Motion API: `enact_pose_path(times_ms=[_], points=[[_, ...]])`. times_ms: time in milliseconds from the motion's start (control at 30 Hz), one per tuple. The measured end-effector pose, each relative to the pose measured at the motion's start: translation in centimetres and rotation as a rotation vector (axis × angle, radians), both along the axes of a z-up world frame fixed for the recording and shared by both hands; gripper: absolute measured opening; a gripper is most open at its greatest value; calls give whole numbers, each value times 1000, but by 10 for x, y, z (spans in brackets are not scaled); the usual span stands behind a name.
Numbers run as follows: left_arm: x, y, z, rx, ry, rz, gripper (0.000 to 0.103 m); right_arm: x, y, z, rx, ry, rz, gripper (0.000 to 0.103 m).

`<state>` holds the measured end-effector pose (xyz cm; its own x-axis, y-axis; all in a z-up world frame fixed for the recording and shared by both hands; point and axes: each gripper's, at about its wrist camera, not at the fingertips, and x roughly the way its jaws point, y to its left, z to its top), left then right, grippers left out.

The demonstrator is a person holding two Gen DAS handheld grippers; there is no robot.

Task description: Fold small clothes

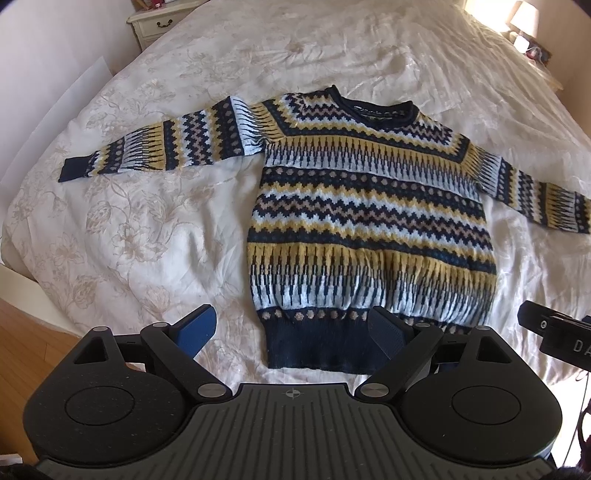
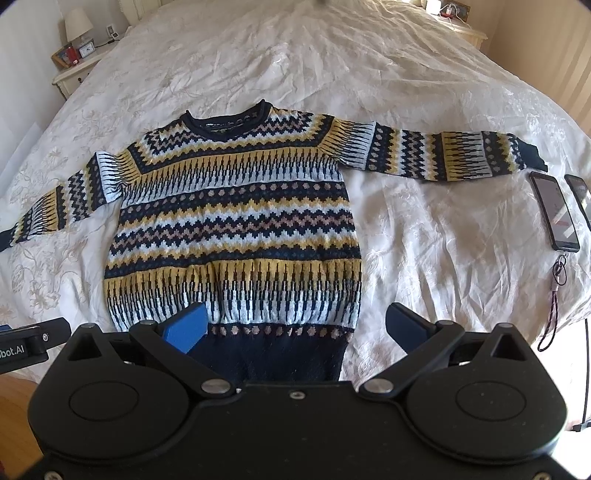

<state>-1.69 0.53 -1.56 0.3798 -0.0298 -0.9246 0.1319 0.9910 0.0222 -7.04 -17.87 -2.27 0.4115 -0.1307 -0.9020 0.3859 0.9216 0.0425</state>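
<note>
A patterned knit sweater (image 1: 365,206) in navy, yellow and pale blue lies flat and face up on the bed, both sleeves spread out sideways. It also shows in the right wrist view (image 2: 236,221). My left gripper (image 1: 295,332) is open, its jaws wide apart over the navy hem's left corner, holding nothing. My right gripper (image 2: 299,328) is open and empty, over the hem's right part. Part of the right gripper (image 1: 554,332) shows at the left wrist view's right edge.
The bed has a cream floral cover (image 1: 129,221). Two phones (image 2: 556,210) and a lanyard (image 2: 557,295) lie on the bed to the right of the sweater, near the right sleeve cuff. Nightstands (image 1: 155,26) flank the bed head; wooden floor (image 1: 29,325) lies below.
</note>
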Motion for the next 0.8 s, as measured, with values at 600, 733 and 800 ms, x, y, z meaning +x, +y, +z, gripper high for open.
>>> enact_pose_path(times_ms=[600, 733, 800], points=[[37, -21, -16, 3, 53, -10, 90, 29, -42, -17, 153, -4, -59, 102], [54, -34, -20, 4, 49, -7, 90, 44, -74, -23, 215, -31, -106, 102], [61, -40, -21, 9, 45, -4, 90, 52, -89, -27, 241, -44, -127, 102]])
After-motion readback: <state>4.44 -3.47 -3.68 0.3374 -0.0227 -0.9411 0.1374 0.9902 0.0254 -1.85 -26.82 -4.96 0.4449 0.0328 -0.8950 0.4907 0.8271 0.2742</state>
